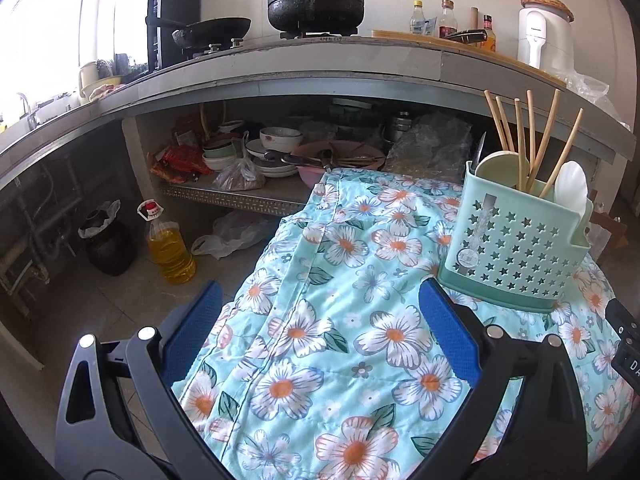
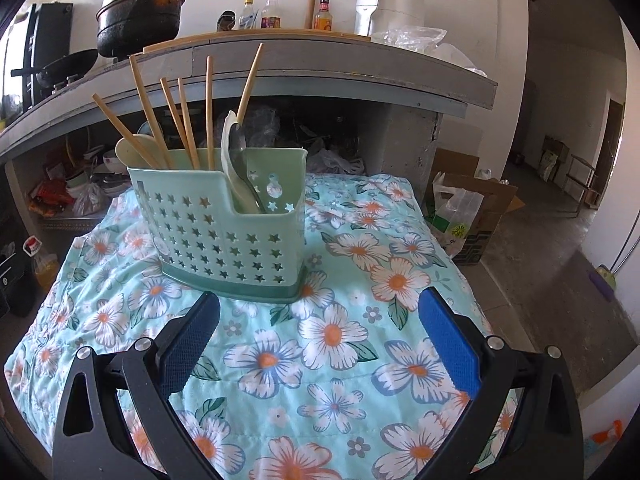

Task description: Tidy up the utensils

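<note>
Chopsticks (image 2: 182, 120) stand fanned out in the larger compartment of our mint-green utensil caddy (image 2: 224, 232), leaning at various angles, with a pale green spoon (image 2: 130, 150) among them. In the smaller side compartment we see a cream spoon (image 2: 232, 168) and a metal spoon (image 2: 240, 140) resting together, bowls up. The caddy, pierced with star-shaped holes, sits upright on the floral tablecloth (image 2: 340, 340) that covers the tabletop.

Our right gripper (image 2: 318, 332) hovers just in front of the caddy with its blue-padded fingers spread wide and nothing between them; the left finger's tip is near the caddy's base, but we cannot tell whether it touches. Our left gripper (image 1: 320, 320) is likewise spread wide and empty, held over the cloth to the left of the caddy (image 1: 516, 240), its right finger close to the caddy's lower corner. From this side a white spoon (image 1: 572, 188) shows in the near compartment, with the chopsticks (image 1: 532, 136) behind it.

Beyond the table, a kitchen counter (image 1: 320, 64) carries a blackened pot (image 1: 316, 0), a wok (image 1: 212, 32), several sauce bottles (image 1: 448, 20) and a white appliance (image 1: 544, 36). On the shelf underneath sit stacked bowls (image 1: 276, 148), and a bottle of cooking oil (image 1: 170, 244) stands on the floor.
</note>
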